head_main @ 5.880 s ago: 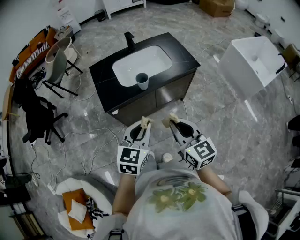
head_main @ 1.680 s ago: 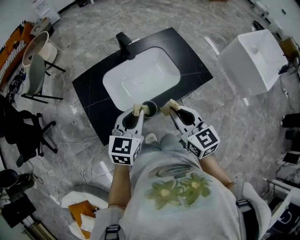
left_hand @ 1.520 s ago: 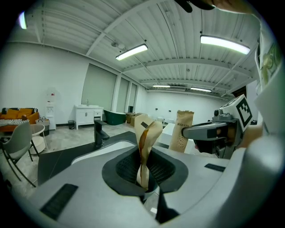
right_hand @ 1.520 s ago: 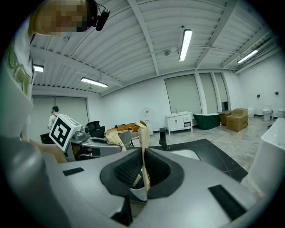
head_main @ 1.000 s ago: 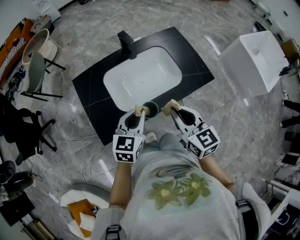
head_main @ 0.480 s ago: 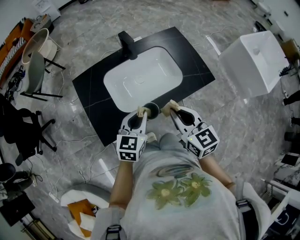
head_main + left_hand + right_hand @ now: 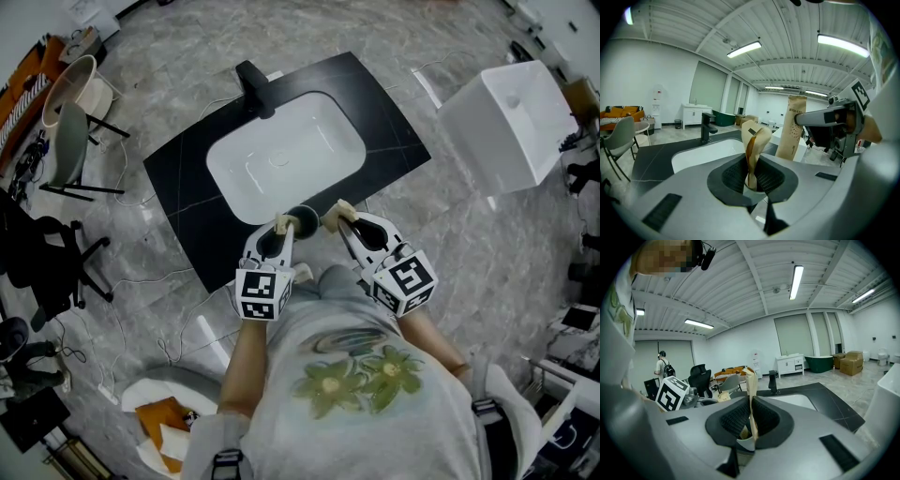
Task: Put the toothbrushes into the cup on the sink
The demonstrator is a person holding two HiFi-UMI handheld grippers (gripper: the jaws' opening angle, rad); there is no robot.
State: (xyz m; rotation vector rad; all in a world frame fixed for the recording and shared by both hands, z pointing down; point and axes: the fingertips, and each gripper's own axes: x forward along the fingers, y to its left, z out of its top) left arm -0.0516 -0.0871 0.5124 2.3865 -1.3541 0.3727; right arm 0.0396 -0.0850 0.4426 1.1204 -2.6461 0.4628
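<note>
The left gripper [image 7: 751, 172] has its jaws pinched on a brown paper toothbrush packet [image 7: 753, 138], which rises out of them a little twisted. The right gripper [image 7: 751, 420] is clamped on a second packet [image 7: 750, 387], seen edge-on in its own view. From the left gripper view that one stands tall and near upright.

Further out, the cup [image 7: 302, 218] sits on the near edge of the black counter [image 7: 187, 183], just in front of the white basin [image 7: 281, 155]. From the head view it lies between the two gripper tips, right beside the left one and a little apart from the right. Neither gripper view shows it.

I'd say the left hand is nearer: the cup is just ahead and to its right, mouth up. Both packets already stand roughly along the cup's axis, so the drop looks like a small shift across and down
</note>
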